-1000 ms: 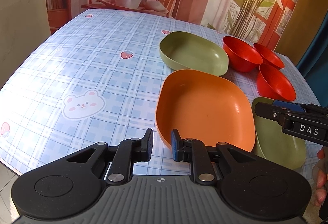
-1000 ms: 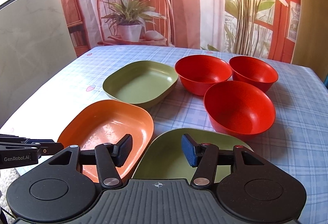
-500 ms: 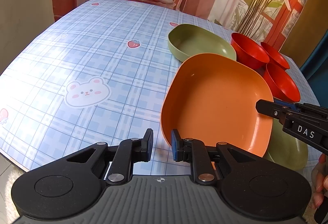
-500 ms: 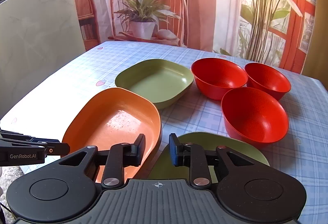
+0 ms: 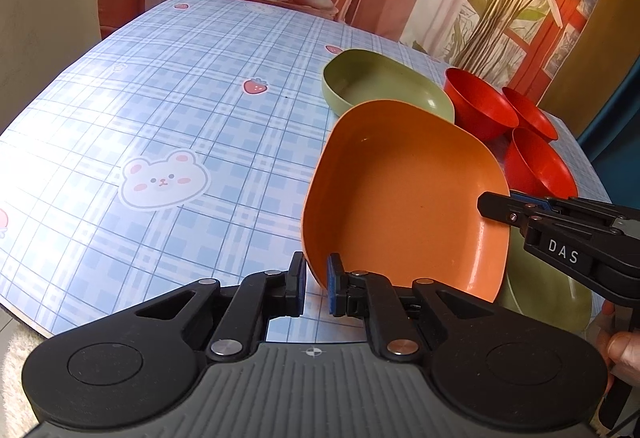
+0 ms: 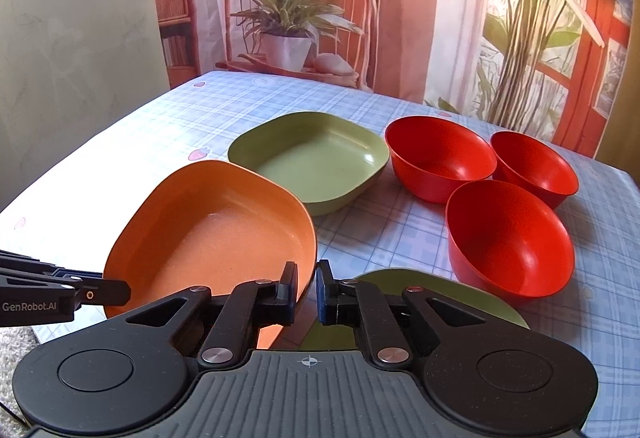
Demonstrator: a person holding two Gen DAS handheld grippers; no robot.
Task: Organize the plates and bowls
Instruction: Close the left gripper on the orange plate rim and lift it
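Note:
My left gripper (image 5: pixel 316 288) is shut on the near rim of the orange plate (image 5: pixel 404 193) and holds it tilted up off the table. My right gripper (image 6: pixel 306 292) is shut on the orange plate's (image 6: pixel 212 238) right rim, above a green plate (image 6: pixel 440 298) that lies at the table's near edge. A second green plate (image 6: pixel 316 161) lies further back. Three red bowls (image 6: pixel 508 238) stand to the right of it. The near green plate (image 5: pixel 548 294) shows under the orange one in the left wrist view.
The table (image 5: pixel 160 109) has a blue checked cloth with bear and strawberry prints. A chair with a potted plant (image 6: pixel 288 33) stands behind the far edge. The table's near edge runs just in front of both grippers.
The right gripper closed from wide open onto the orange plate's rim. The orange plate has been lifted and tilted up, moving right over the near green plate.

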